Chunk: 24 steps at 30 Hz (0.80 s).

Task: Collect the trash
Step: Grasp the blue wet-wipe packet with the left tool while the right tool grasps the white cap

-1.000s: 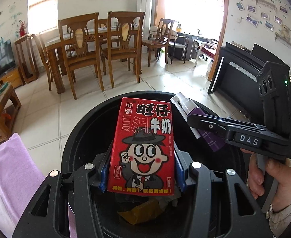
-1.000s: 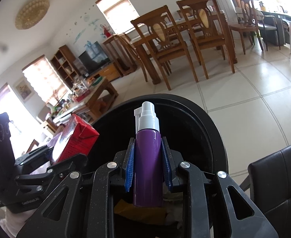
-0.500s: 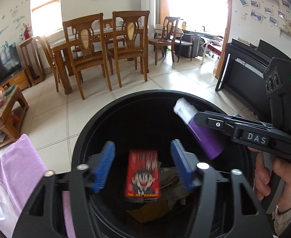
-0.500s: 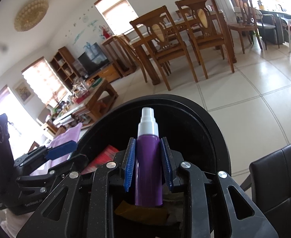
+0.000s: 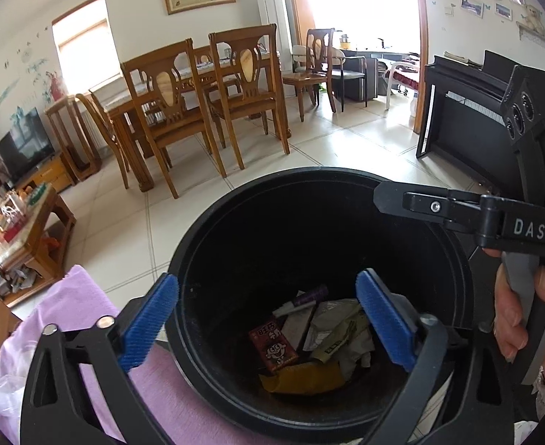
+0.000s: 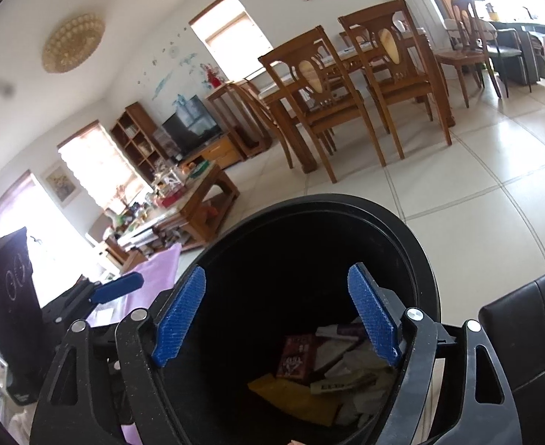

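Note:
A black round trash bin [image 5: 257, 189] [image 6: 413, 237] stands on the tiled floor below both grippers. At its bottom lie a red milk carton [image 5: 272, 343] [image 6: 297, 356], a purple spray bottle [image 5: 302, 299] [image 6: 350, 330], a yellow wrapper [image 5: 302, 378] [image 6: 294, 395] and crumpled paper [image 5: 342, 330]. My left gripper [image 5: 268, 319] is open and empty over the bin mouth. My right gripper [image 6: 276, 315] is open and empty over the bin; its body also shows in the left wrist view [image 5: 458, 211].
A purple cloth [image 5: 75, 304] lies left of the bin. A wooden dining table with chairs [image 5: 198, 104] stands beyond. A low coffee table [image 5: 23, 230] with clutter is at left. A black piano [image 5: 469, 111] and a black leather seat [image 6: 532, 333] are at right.
My left gripper opened and dropped the red milk carton into the bin. Then my right gripper opened and the purple spray bottle fell in too. Both now lie at the bottom.

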{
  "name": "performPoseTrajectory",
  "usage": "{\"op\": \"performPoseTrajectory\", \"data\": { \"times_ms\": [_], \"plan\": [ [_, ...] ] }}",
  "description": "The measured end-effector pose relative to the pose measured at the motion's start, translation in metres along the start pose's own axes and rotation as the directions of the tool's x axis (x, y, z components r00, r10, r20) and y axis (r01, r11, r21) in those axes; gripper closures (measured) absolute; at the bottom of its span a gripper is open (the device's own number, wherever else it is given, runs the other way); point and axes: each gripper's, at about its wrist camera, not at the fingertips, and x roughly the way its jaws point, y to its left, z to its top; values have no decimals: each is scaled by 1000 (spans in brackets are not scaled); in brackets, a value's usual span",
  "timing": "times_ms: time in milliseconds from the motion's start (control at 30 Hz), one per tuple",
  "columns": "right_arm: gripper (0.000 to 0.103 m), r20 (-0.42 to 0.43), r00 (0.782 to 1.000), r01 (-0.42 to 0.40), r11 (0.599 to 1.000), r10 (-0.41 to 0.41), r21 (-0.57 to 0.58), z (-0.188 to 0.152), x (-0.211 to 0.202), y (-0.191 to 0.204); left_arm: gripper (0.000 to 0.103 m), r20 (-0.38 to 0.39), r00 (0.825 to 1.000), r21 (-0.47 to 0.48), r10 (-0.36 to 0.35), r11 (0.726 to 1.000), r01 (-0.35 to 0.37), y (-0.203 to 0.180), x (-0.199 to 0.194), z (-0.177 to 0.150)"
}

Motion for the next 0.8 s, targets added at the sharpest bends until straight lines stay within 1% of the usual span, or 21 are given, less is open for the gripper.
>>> {"op": "performPoseTrajectory", "data": {
  "times_ms": [133, 200, 267, 400, 500, 633, 733, 800],
  "plan": [
    [17, 8, 1000, -6, 1000, 6, 10, -4, -6, 7, 5, 10, 1000, 14, 17, 1000, -17, 4, -17, -4],
    [14, 10, 1000, -12, 1000, 12, 14, -9, -9, 14, 5, 13, 1000, 14, 23, 1000, -24, 5, -27, -9],
    [14, 9, 1000, -16, 1000, 16, 10, -13, -10, 21, 5, 17, 1000, 11, 26, 1000, -27, 7, -38, -15],
    [14, -10, 999, -38, 999, 38, -11, -17, -5, 45, 5, 26, 999, -13, 41, 999, -41, 25, -65, -30],
    [14, -31, 998, -59, 998, 58, -33, -22, 2, 68, 5, 24, 998, -60, 62, 996, -60, 49, -85, -46],
    [14, -65, 994, -96, 993, 91, -74, -34, 14, 108, 5, 13, 996, -152, 84, 985, -81, 92, -113, -73],
    [14, -102, 988, -130, 985, 118, -118, -44, 25, 142, 5, 1, 996, -243, 93, 966, -90, 131, -135, -99],
    [14, -141, 980, -163, 975, 142, -153, -55, 34, 166, 5, -19, 995, -298, 98, 949, -99, 154, -148, -118]
  ]
}}
